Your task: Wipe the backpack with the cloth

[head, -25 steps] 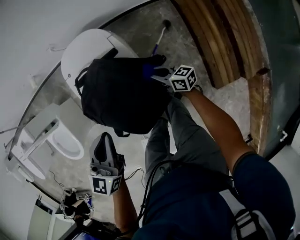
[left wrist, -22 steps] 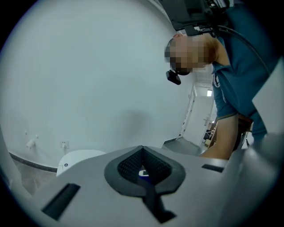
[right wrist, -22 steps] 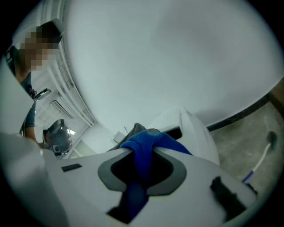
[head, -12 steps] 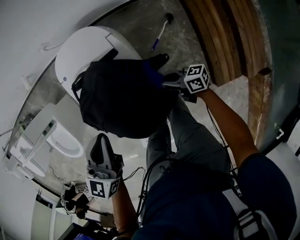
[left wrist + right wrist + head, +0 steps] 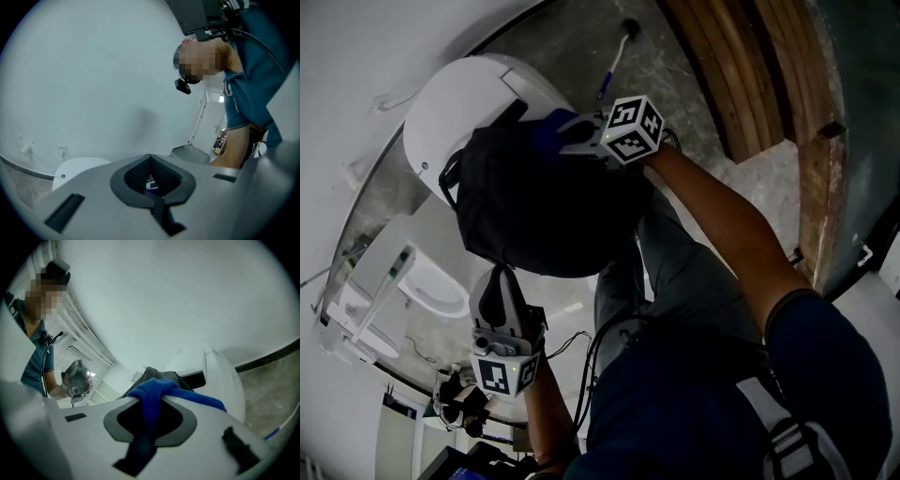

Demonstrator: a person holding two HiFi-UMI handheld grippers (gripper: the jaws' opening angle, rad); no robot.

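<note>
A black backpack (image 5: 544, 211) rests on the white toilet lid (image 5: 441, 112) in the head view. My right gripper (image 5: 574, 136) lies at the pack's top edge, shut on a blue cloth (image 5: 546, 127) that presses against the fabric. In the right gripper view the blue cloth (image 5: 157, 397) bunches between the jaws, with the dark backpack (image 5: 161, 376) just behind it. My left gripper (image 5: 500, 279) is below the pack, pointing up at it and apart from it. In the left gripper view my left gripper (image 5: 150, 158) is shut, with nothing held.
A white toilet (image 5: 225, 380) stands against the curved wall. A blue-handled brush (image 5: 614, 70) lies on the concrete floor beyond it. Wooden planks (image 5: 741, 75) lean at the upper right. A white basin (image 5: 427, 286) sits at the left, cables (image 5: 450, 403) below it.
My right gripper has swept the cloth leftward from the backpack's right side to its top edge. The left gripper has barely moved.
</note>
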